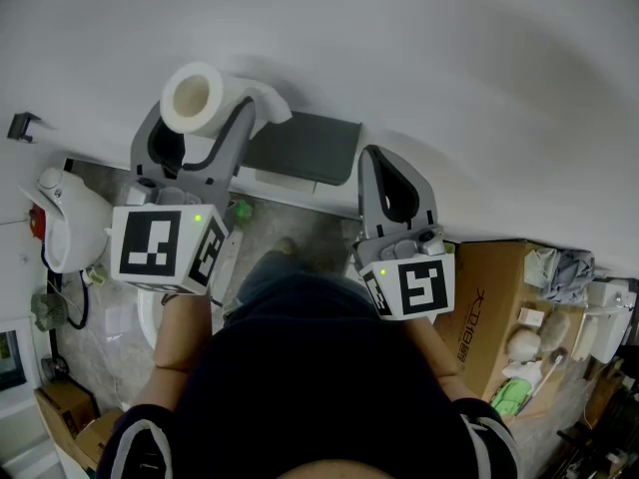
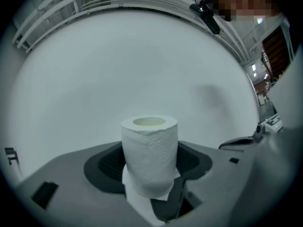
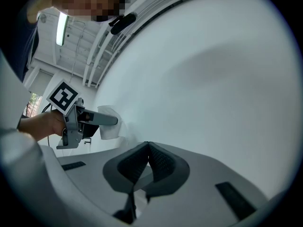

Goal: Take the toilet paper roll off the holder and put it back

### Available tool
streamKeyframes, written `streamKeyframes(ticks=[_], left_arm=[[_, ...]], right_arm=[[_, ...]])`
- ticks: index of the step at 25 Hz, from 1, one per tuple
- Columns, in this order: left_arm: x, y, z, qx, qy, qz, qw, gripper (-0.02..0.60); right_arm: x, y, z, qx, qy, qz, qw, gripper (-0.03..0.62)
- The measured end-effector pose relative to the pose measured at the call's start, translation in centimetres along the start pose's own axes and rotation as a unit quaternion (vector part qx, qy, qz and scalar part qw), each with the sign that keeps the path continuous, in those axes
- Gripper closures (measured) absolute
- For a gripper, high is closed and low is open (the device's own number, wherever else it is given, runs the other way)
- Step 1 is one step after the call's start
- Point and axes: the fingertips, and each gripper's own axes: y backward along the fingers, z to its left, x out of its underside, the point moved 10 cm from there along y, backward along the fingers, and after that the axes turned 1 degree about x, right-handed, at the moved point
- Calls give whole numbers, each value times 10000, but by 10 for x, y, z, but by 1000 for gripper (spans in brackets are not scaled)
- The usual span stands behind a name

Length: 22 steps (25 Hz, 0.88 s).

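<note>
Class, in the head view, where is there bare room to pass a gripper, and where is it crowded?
Free: the gap between the left gripper, clamped on the toilet paper roll, and the shut right gripper, in front of the dark grey holder; the floor strip beneath it. Crowded: the cardboard box top at right, the toilet corner at left.

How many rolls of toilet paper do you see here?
1. The toilet paper roll is clamped between the jaws of the left gripper, held up near the white wall. No other roll shows, though one might sit out of view.
</note>
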Motion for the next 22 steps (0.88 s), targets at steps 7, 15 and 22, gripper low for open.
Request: streamKeyframes(ticks=[7, 15, 22], left_arm=[[2, -7, -15, 176, -65, 11, 9998, 278], [7, -13, -27, 370, -95, 53, 9993, 278], [15, -19, -39, 493, -60, 84, 9987, 278]], right_arm=[[-2, 1, -1, -24, 7, 4, 10000, 579], [-3, 3, 1, -26, 9, 0, 10000, 579], [-2, 9, 0, 25, -7, -53, 10000, 579]])
